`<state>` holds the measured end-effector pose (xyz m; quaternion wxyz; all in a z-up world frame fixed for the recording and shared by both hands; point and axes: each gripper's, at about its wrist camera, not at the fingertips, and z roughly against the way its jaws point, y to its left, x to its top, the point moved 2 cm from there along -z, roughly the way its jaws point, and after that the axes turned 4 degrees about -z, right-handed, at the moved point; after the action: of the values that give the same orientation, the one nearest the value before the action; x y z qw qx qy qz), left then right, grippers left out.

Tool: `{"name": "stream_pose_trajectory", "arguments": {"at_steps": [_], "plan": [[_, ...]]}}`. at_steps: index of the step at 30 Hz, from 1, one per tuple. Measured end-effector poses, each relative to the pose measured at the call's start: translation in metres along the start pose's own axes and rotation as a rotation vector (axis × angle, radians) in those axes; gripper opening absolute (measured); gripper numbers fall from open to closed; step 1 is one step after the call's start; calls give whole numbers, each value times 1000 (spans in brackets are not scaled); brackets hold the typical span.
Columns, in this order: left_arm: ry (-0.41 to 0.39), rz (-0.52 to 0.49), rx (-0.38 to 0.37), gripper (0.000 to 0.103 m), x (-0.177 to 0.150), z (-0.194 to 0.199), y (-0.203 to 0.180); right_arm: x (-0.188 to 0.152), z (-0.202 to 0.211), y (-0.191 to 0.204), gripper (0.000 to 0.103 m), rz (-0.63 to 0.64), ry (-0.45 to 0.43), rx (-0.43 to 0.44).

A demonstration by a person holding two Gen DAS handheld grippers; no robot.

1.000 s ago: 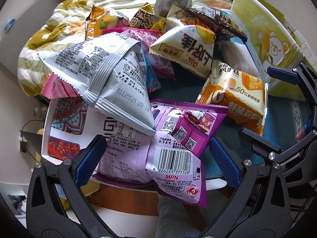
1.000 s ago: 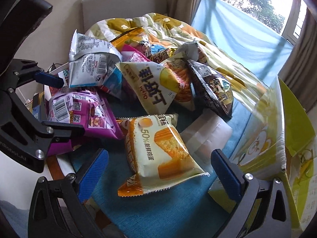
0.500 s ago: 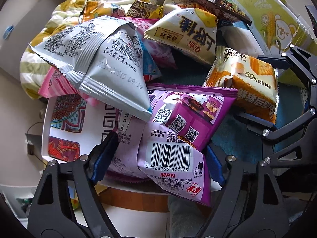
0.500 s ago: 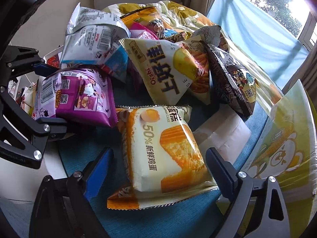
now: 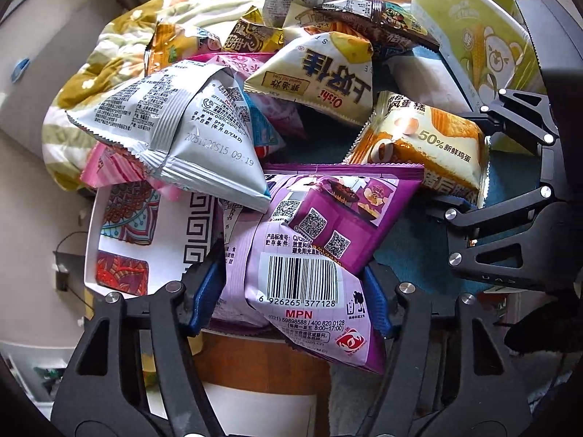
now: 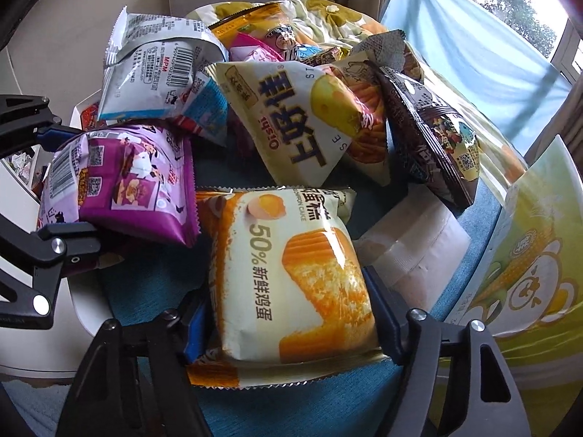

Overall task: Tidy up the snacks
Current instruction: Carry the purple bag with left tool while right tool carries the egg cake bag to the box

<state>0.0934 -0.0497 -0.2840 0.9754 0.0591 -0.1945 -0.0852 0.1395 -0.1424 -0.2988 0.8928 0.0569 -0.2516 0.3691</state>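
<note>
Left wrist: left gripper [image 5: 291, 300] fingers closing on purple packet [image 5: 313, 255]; right gripper [image 6: 288, 318] fingers closing on cake packet [image 6: 291, 276]. Slick film may slip.

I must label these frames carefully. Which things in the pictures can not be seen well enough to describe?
- Left wrist view: the near end of the purple packet, cut across by the left gripper, whose fingers are closing on it.
- Left wrist view: the pink packet, mostly under the silver packet.
- Right wrist view: the cake packet bottom corners, behind the right gripper, also closing.
</note>
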Motion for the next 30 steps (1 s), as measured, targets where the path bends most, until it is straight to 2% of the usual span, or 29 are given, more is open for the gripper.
{"name": "stream_pose_trajectory", "arguments": {"at_steps": [2,10,21,30], "plan": [[-7,-3,-16,62,-4,2,0,-2,5,1,64,-16,-7,3],[-52,-36,-73,62,-8,22,0,-7,34,4,62,-92,-18,-64],[-137,-70,-162,60,-13,74,-12,-21,96,12,62,-225,-50,-159],[-240,-95,-250,60,9,121,-26,-35,162,4,62,-342,-104,-245]]}}
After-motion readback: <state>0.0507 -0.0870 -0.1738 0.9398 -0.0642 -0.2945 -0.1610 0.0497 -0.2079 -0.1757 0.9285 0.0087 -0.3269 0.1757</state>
